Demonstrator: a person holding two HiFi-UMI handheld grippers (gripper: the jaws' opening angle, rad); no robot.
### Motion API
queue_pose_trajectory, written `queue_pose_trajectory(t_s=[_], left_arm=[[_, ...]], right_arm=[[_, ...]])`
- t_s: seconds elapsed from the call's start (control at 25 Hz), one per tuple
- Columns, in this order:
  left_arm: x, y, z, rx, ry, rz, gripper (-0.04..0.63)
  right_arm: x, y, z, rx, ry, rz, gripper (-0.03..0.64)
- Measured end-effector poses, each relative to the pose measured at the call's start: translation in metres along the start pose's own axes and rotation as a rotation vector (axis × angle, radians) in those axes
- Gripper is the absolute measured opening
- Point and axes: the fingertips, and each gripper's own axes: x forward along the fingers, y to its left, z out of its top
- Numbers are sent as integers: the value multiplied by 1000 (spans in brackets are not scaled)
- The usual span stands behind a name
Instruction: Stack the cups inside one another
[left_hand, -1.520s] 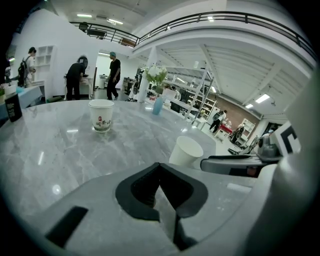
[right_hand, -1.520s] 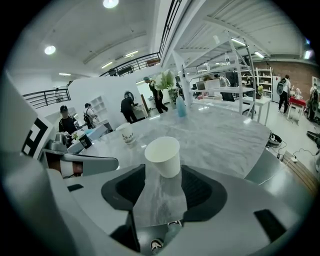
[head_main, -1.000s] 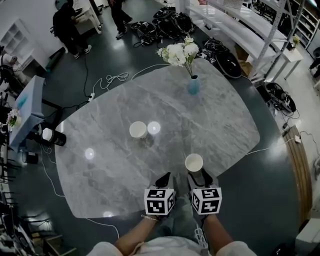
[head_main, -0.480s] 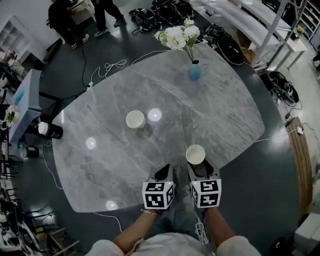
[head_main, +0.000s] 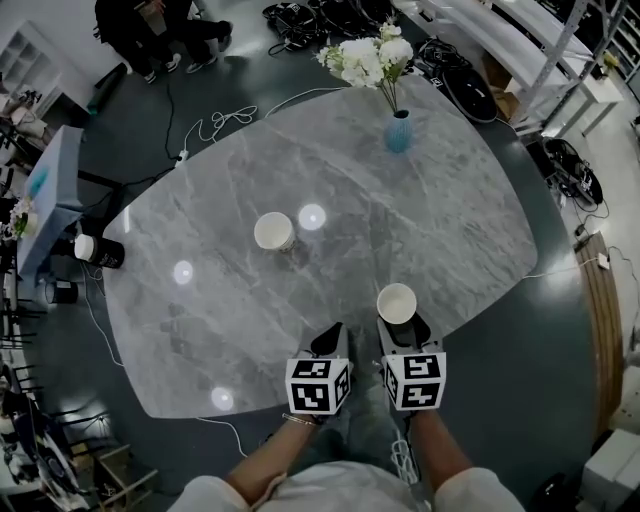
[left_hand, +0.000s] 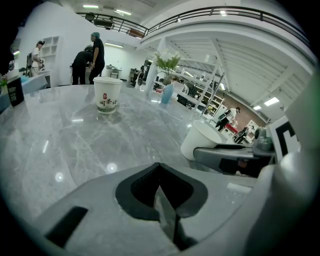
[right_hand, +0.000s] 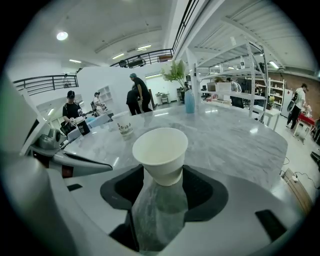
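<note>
A white paper cup (head_main: 397, 303) hangs tilted over the near edge of the grey marble table (head_main: 450, 230), its base between the jaws of my right gripper (head_main: 399, 324), which is shut on it. From the right gripper view the held cup (right_hand: 160, 152) shows its empty mouth, base pinched at my right gripper (right_hand: 160, 184). A second printed cup (head_main: 272, 231) stands upright on the table, farther off and to the left; this standing cup (left_hand: 106, 95) is ahead of my left gripper (left_hand: 160, 186). My left gripper (head_main: 330, 343) is shut and empty, beside the right one.
A blue vase with white flowers (head_main: 398, 132) stands at the table's far side. Off the table's left edge are a side stand (head_main: 45, 215) and a dark can (head_main: 98, 250). Cables (head_main: 215, 125) and bags lie on the floor; people (head_main: 140, 30) stand far back.
The head view has tipped, so the table sits a little higher in the picture. Both grippers and both cups keep their places relative to each other.
</note>
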Motion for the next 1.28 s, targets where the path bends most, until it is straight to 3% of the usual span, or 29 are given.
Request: queue_pose_trajectory(t_s=[0.8,1.28], left_arm=[[-7,12,19,-35,-40,11,-6],[-33,36,44,-94,-131,68,-5]], right_arm=[[-3,6,20,-4,-26,-11,209],[-4,35,50,-67,-44,38,209]])
